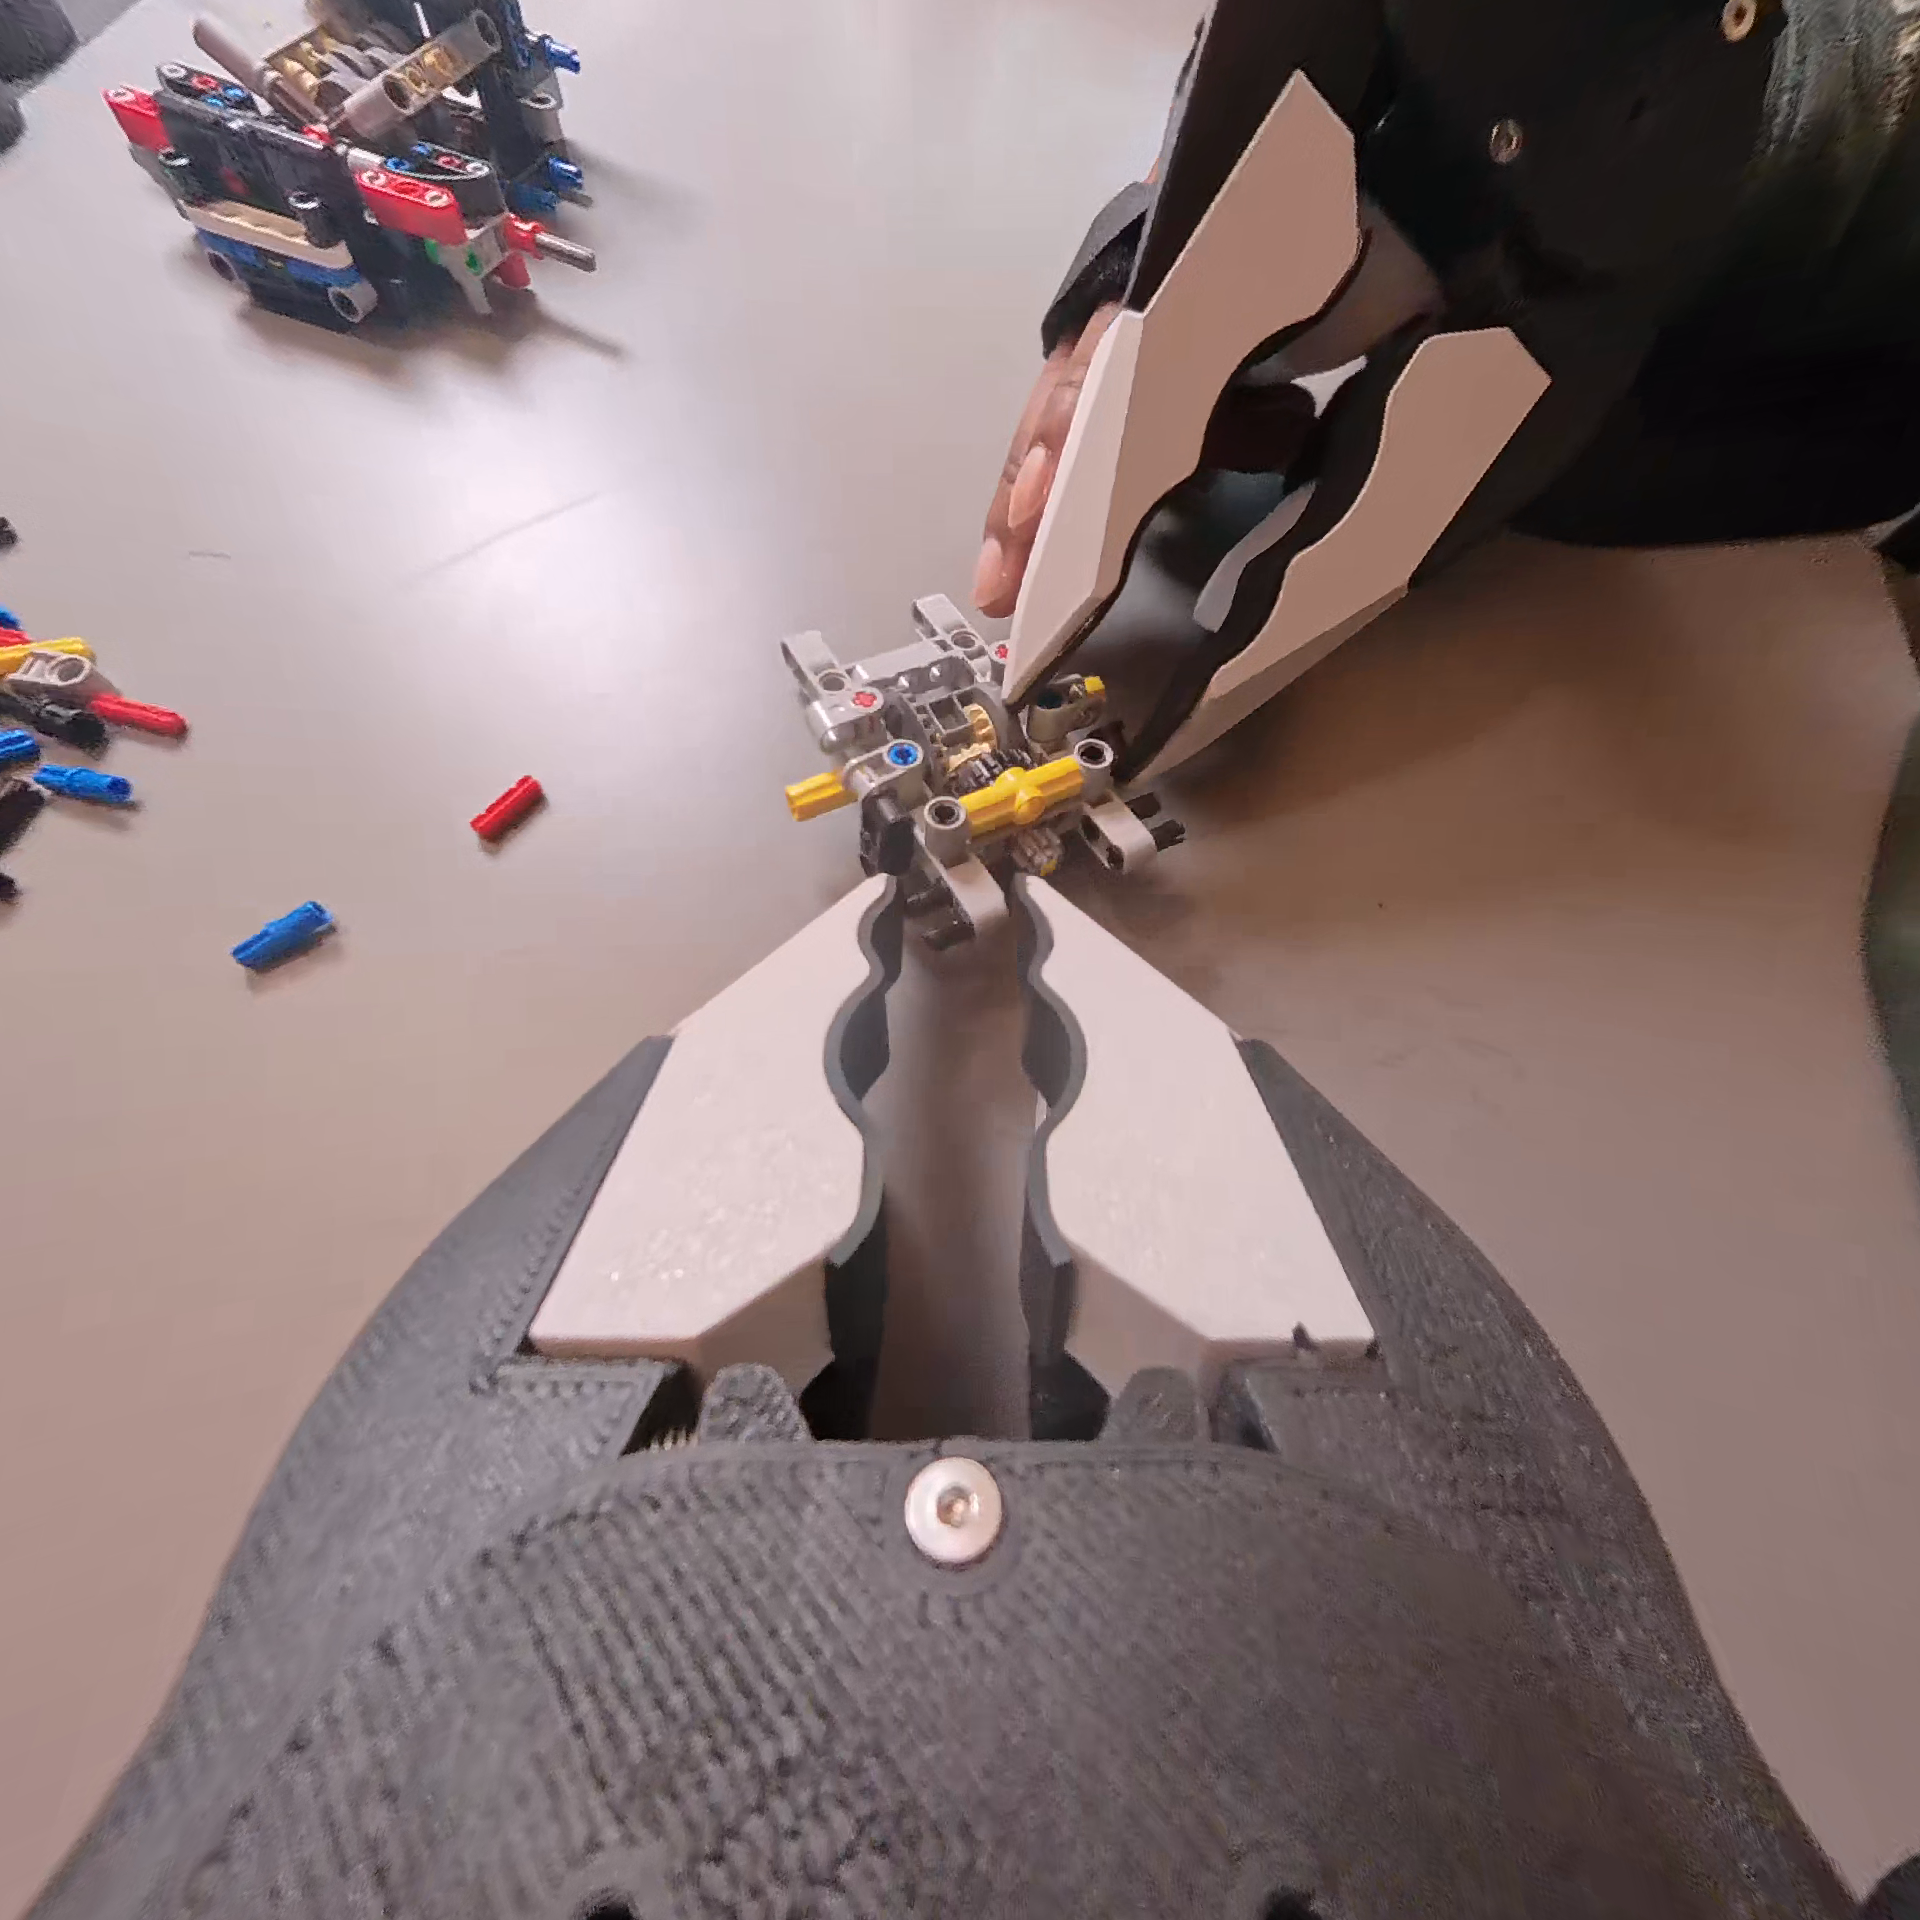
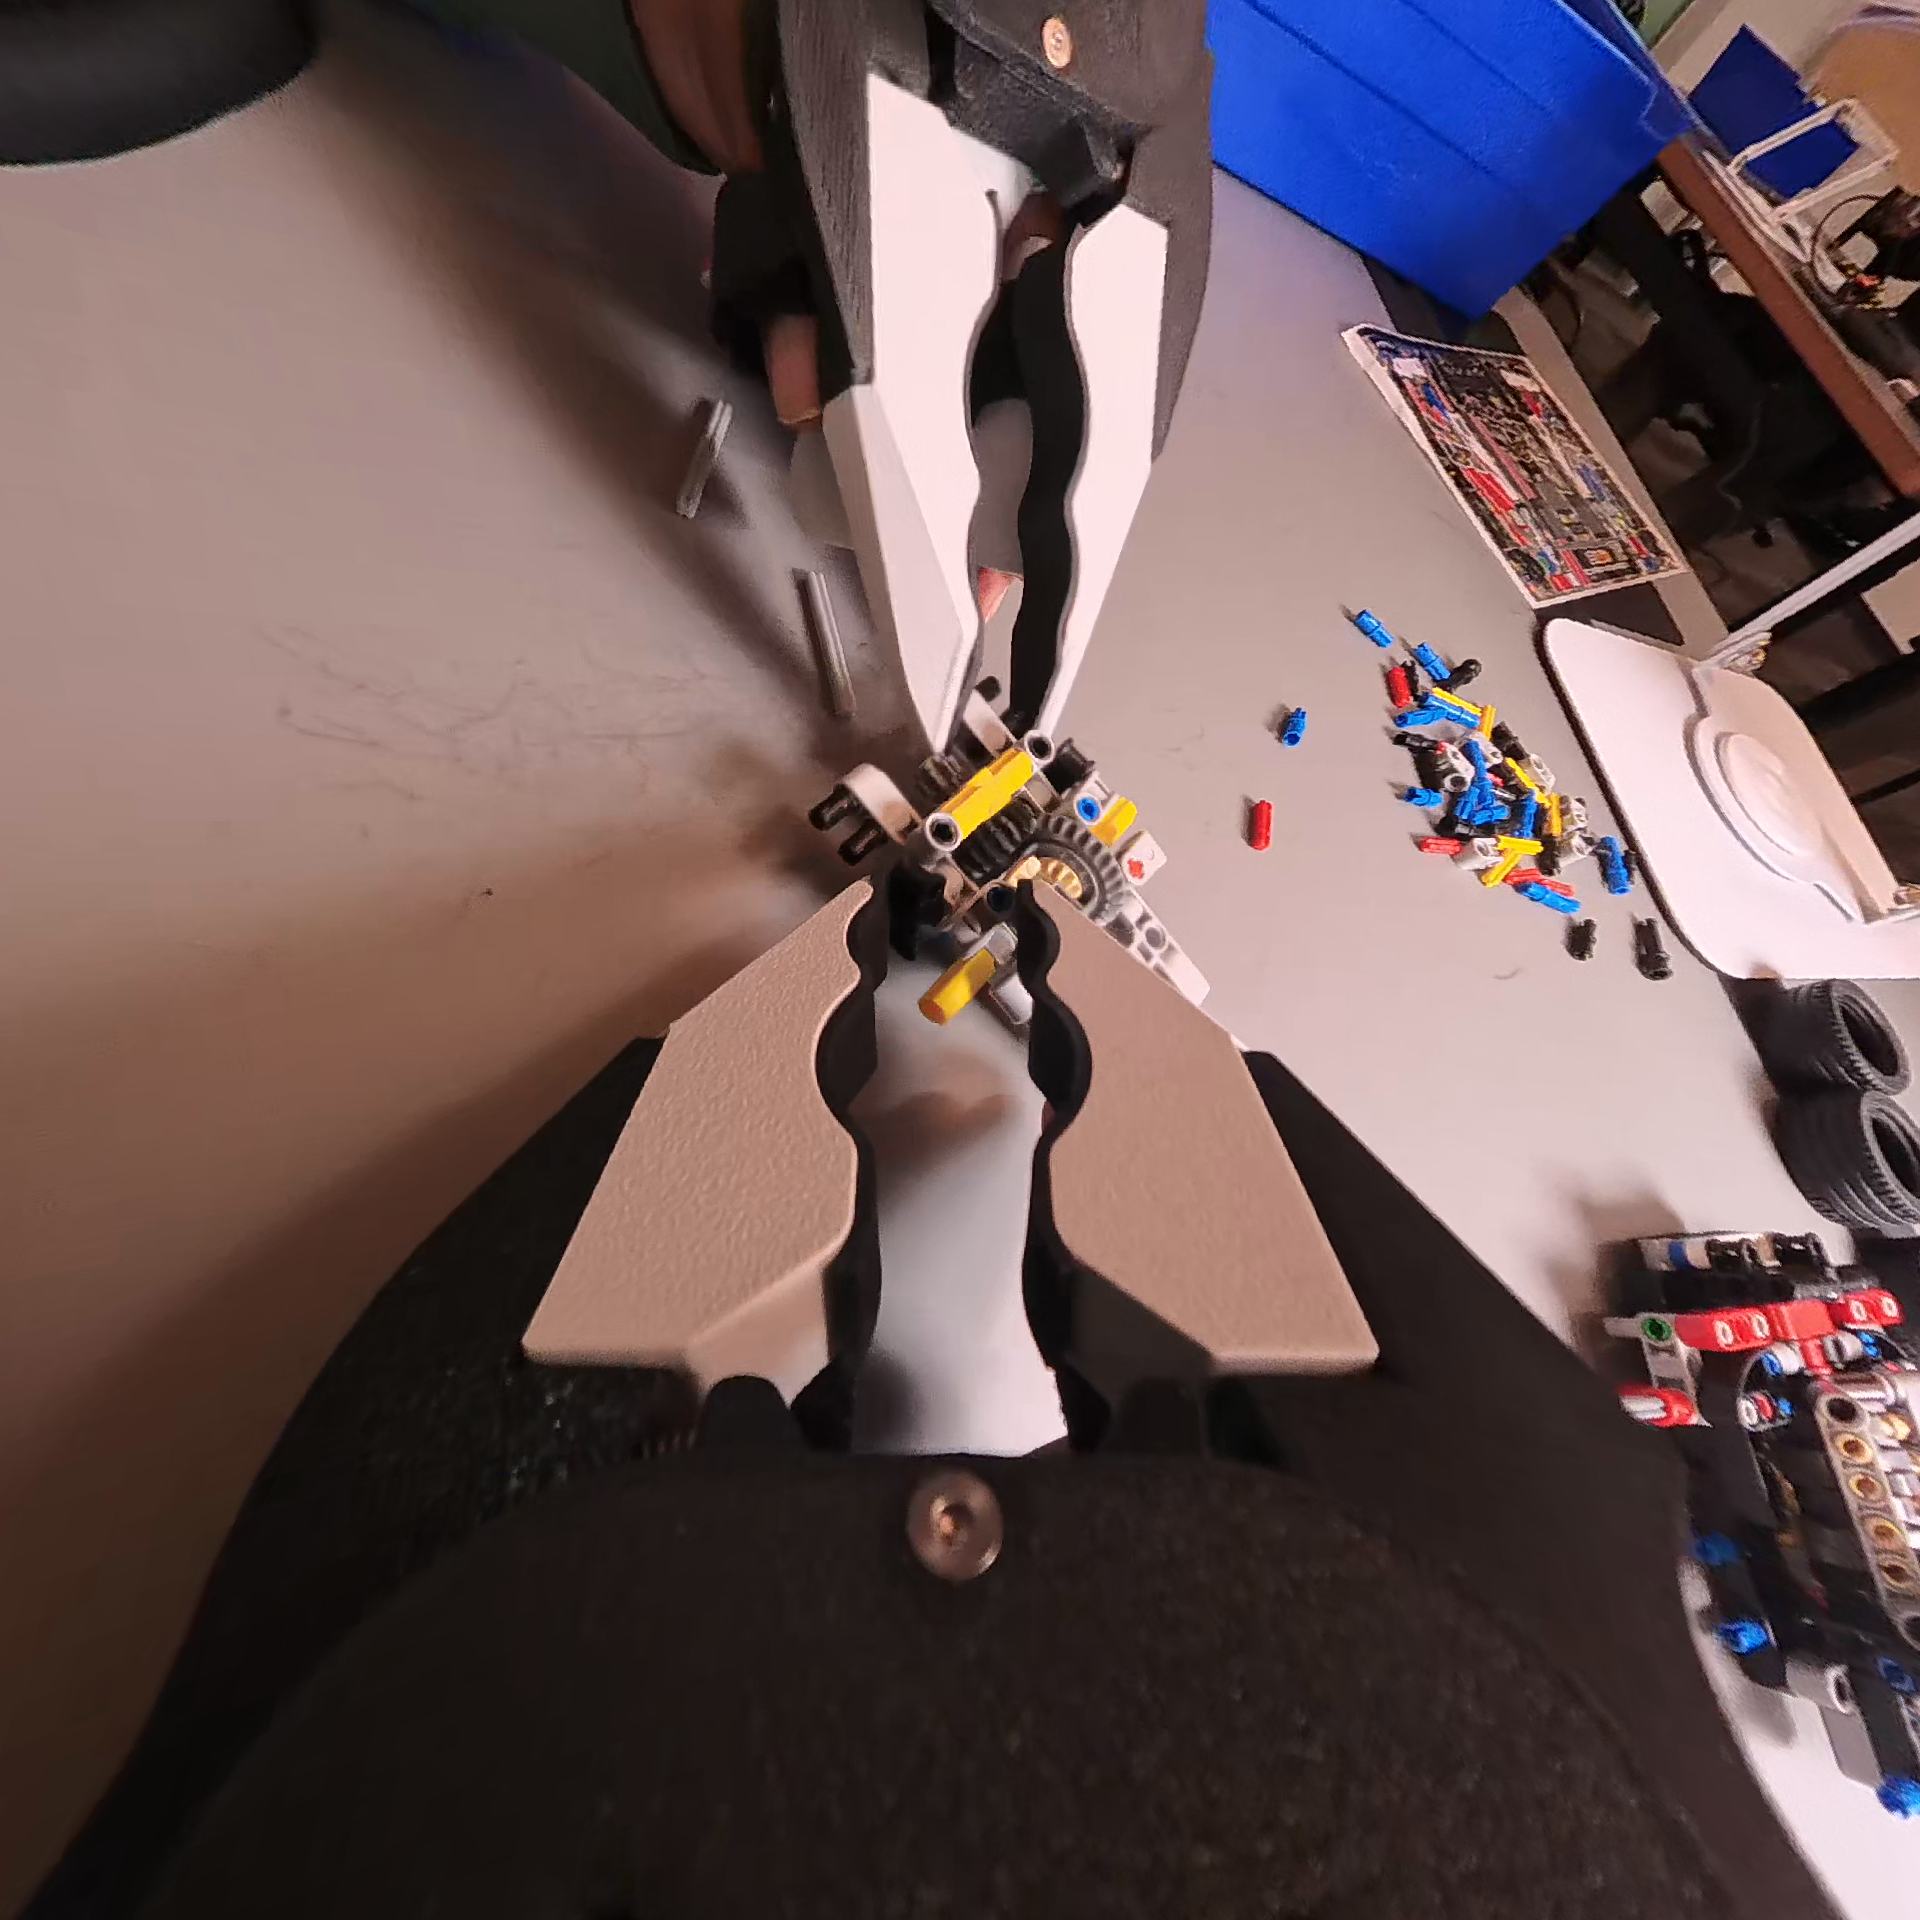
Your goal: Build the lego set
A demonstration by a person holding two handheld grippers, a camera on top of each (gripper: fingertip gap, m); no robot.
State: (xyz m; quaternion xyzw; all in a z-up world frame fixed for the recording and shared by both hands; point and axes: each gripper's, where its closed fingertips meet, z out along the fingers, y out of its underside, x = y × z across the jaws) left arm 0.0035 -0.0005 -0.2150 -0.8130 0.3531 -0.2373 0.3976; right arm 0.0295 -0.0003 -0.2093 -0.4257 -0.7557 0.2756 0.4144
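Two grippers, one per hand, each with two fingers. Two Lego assemblies on the tabletop (image 2: 1351, 1039): one small grey gear sub-assembly (image 2: 1023, 842), one larger black-and-red chassis (image 2: 1787, 1455) well apart from it. Two black tyres (image 2: 1860, 1101) stacked beside the chassis. Two grey axle rods (image 2: 826, 639) near the sub-assembly. One pile of loose pins (image 2: 1496, 800), too many to count. One instruction sheet (image 2: 1507, 468). One blue bin (image 2: 1434, 125). One white tray (image 2: 1745, 790).

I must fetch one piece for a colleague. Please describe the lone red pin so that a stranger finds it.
On the grey table, look between the small gear assembly and the loose pile of pins. The red pin lies there alone, touching nothing; its nearest neighbour is blue.
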